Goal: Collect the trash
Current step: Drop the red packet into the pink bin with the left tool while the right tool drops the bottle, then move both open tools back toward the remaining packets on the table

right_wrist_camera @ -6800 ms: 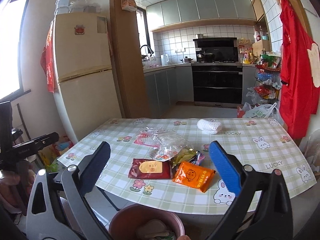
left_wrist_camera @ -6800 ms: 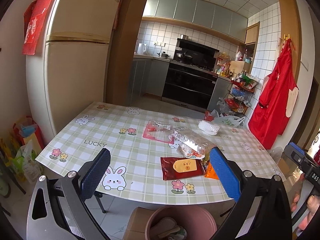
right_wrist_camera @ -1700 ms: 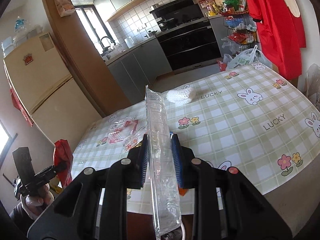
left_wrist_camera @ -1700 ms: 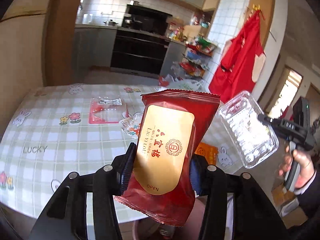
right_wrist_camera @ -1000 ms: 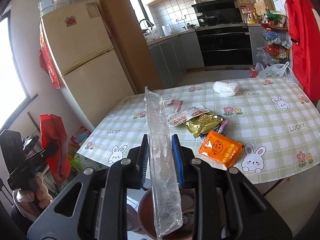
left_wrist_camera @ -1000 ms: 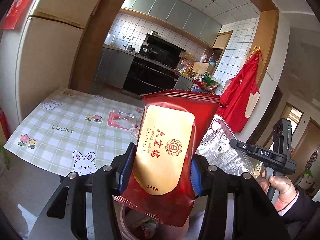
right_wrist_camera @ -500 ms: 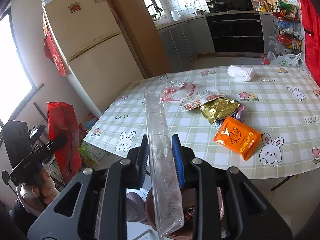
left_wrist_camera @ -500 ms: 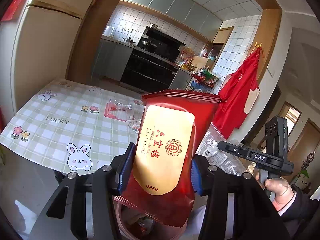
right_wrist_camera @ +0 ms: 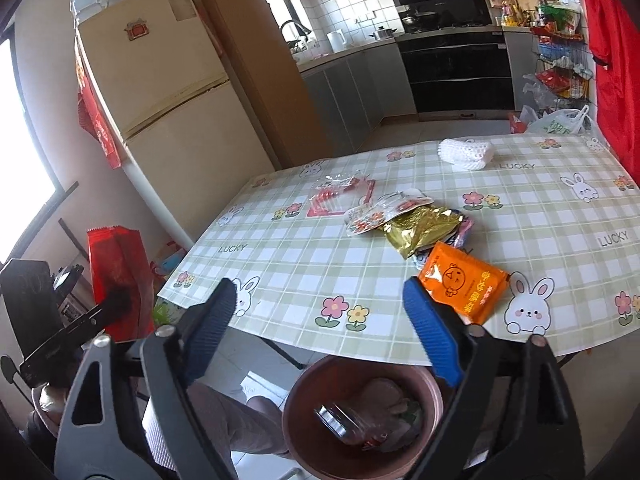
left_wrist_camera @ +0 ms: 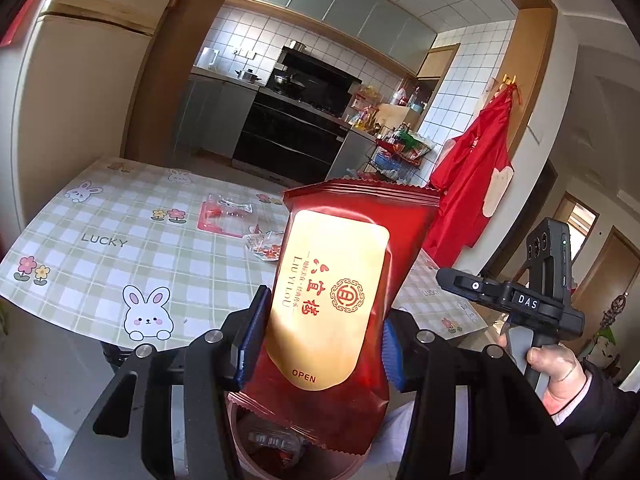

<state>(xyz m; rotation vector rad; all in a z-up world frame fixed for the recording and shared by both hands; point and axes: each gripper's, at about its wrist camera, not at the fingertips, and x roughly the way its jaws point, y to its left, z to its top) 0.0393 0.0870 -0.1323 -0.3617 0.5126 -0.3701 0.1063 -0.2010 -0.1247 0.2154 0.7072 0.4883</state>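
Left wrist view: the left gripper clamps a red snack packet upright over the pink bin below the table edge. Best to lower it over the opening before letting go. The right gripper hangs open, holding nothing.

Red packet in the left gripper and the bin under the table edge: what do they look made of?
Red packet: glossy plastic or foil film, judging by its crimped seals and sheen, clamped in the left gripper. Bin: probably matte pinkish-brown moulded plastic, with a smooth round rim.
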